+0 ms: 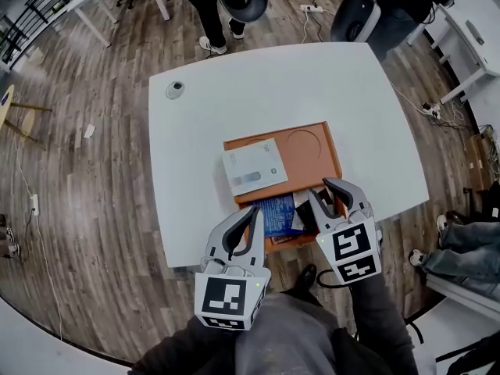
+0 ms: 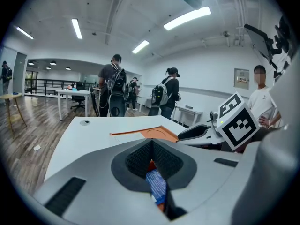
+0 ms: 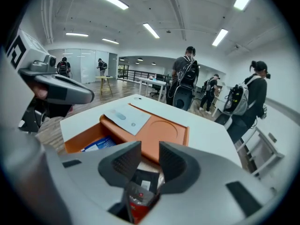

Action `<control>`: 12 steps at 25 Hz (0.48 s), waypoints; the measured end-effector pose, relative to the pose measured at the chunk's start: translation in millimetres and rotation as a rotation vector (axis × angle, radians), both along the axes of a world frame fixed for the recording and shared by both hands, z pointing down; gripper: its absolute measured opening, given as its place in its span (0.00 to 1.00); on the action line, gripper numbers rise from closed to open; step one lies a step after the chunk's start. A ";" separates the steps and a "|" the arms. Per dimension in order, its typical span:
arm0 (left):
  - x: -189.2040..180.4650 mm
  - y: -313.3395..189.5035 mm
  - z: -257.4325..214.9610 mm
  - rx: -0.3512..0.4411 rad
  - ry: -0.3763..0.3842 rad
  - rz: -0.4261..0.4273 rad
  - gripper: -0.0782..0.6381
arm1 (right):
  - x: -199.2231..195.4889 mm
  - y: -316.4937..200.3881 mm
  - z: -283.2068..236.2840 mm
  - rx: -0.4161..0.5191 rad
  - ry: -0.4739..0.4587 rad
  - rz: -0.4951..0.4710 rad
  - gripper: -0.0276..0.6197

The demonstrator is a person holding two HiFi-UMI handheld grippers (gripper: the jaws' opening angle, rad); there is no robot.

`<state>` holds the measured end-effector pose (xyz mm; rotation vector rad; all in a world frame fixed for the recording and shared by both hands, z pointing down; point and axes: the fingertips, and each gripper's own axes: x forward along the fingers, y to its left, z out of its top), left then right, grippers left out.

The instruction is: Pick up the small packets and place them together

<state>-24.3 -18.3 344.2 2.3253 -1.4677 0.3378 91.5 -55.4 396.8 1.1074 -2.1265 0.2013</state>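
Blue packet (image 1: 277, 213) lies in near compartment of orange tray (image 1: 324, 158), black-and-red packet (image 3: 138, 196) just beside it. White packet (image 1: 254, 166) rests on tray's raised part. Your left gripper (image 2: 151, 143): jaw tips together, blue packet showing below them. Your right gripper (image 3: 150, 150): jaws apart over black-and-red packet, pads not pressing it. Tray sits on white table (image 1: 234, 84).

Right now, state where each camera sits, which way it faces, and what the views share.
Head view: on the person's head, facing steeply down at the white table and orange tray; left gripper, right gripper and sleeves show.
Left gripper view: rides the left gripper, facing along its shut jaws across the table; right gripper at its right.
Right gripper view: rides the right gripper, facing along its parted jaws over the tray; left gripper at its left.
All three share the tray and blue packet.
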 end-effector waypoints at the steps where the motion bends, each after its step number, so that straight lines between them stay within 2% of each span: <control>1: 3.8 4.6 0.7 -0.002 0.001 0.002 0.10 | 4.1 5.5 3.0 -0.005 0.003 0.004 0.23; 7: 13.5 25.0 3.5 -0.009 0.001 0.024 0.10 | 8.2 37.1 27.5 -0.065 0.020 0.000 0.23; 12: 10.6 18.9 -2.3 0.006 -0.007 0.014 0.10 | 3.7 38.8 33.2 -0.097 0.030 -0.031 0.23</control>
